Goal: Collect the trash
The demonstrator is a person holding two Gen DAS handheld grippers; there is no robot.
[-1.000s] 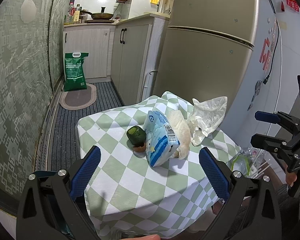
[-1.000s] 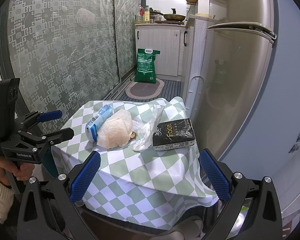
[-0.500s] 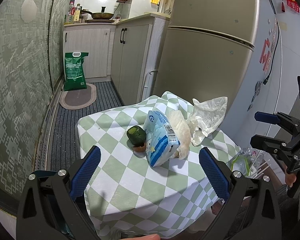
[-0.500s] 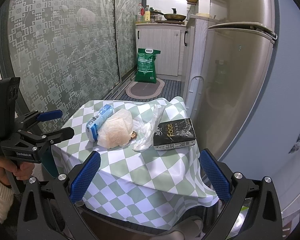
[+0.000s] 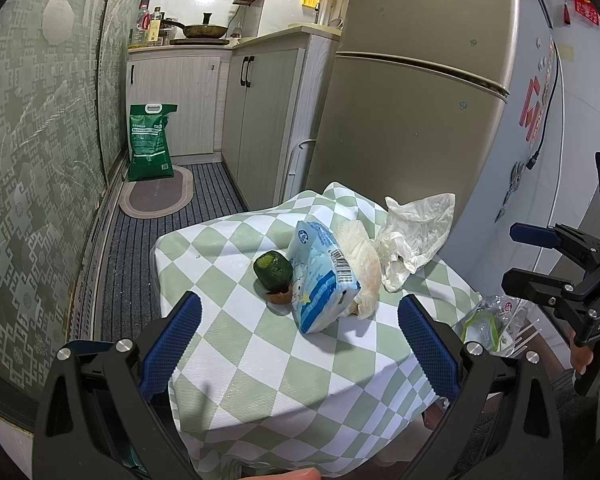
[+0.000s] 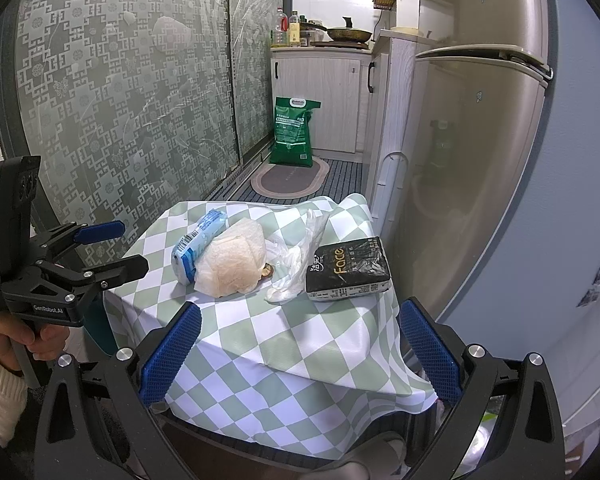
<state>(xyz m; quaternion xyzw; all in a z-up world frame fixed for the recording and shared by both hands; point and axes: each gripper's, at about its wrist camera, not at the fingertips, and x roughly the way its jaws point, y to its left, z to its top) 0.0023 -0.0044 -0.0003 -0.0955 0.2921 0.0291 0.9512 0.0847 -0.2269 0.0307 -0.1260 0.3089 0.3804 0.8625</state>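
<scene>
You had not picked anything up yet. Your left hand-held gripper [image 5: 298,330] and right hand-held gripper [image 6: 299,334] were both spread wide and empty. The crumpled white plastic bag [image 5: 414,236] lay on the green-and-white checked surface [image 5: 228,344]; next, I think, reach and pinch it.

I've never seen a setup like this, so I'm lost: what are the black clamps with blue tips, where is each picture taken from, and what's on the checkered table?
Those are two hand-held grippers, one in each of a person's hands, not a robot. Each carries a fisheye camera looking out between its own fingers. The left gripper frames the left picture's bottom; the right gripper frames the right picture's. Each also shows from the side in the other's picture. Both are open and hold nothing.

On the checkered table lie a blue-and-white packet, a dark green fruit, a pale netted bundle, a crumpled clear plastic bag and a black packet.
</scene>
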